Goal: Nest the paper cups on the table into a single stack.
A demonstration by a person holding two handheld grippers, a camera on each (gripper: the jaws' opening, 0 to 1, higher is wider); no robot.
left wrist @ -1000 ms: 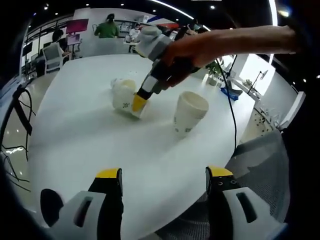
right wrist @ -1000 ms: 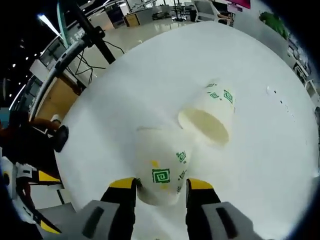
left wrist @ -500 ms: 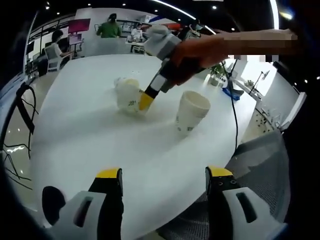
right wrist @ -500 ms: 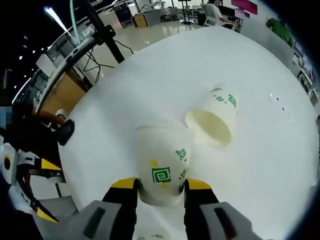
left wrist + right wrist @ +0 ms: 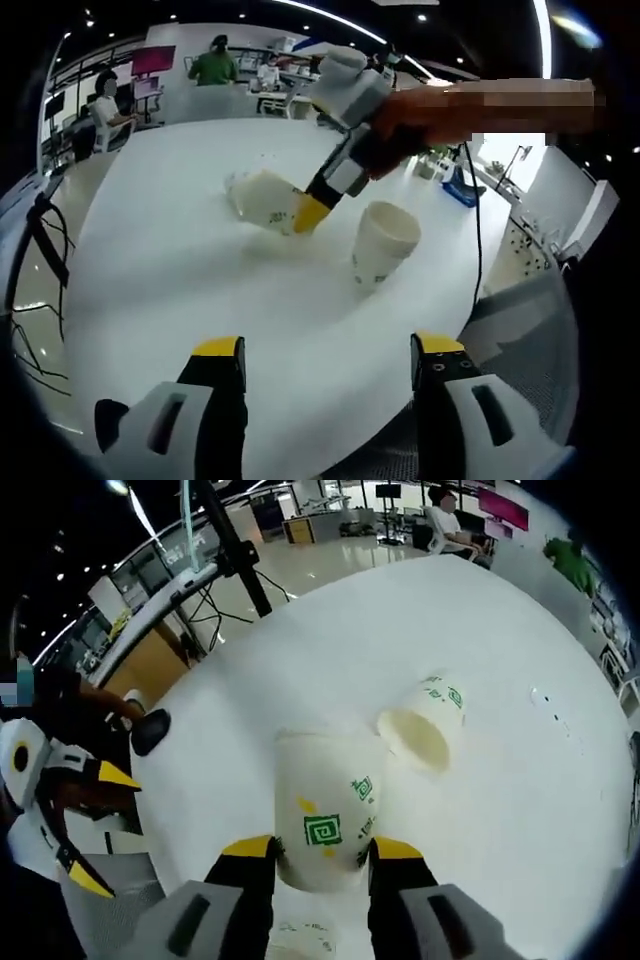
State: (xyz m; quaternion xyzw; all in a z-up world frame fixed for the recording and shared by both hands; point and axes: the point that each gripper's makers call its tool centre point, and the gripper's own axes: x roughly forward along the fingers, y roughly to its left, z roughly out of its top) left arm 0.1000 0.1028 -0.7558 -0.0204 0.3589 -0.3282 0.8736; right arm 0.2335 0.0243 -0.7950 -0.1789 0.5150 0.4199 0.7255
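My right gripper has its fingers clenched on one cup, lifted off the bench. A second cup lies on its side mid-bench; a third stands near the edge. My left gripper hangs released. Nothing is nested yet.

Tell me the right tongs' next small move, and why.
Probably carry the held cup over to the upright cup and lower it in. The right tongs grip it by its base, lifted off the table, and the upright one's mouth is open; the third cup lies on its side.
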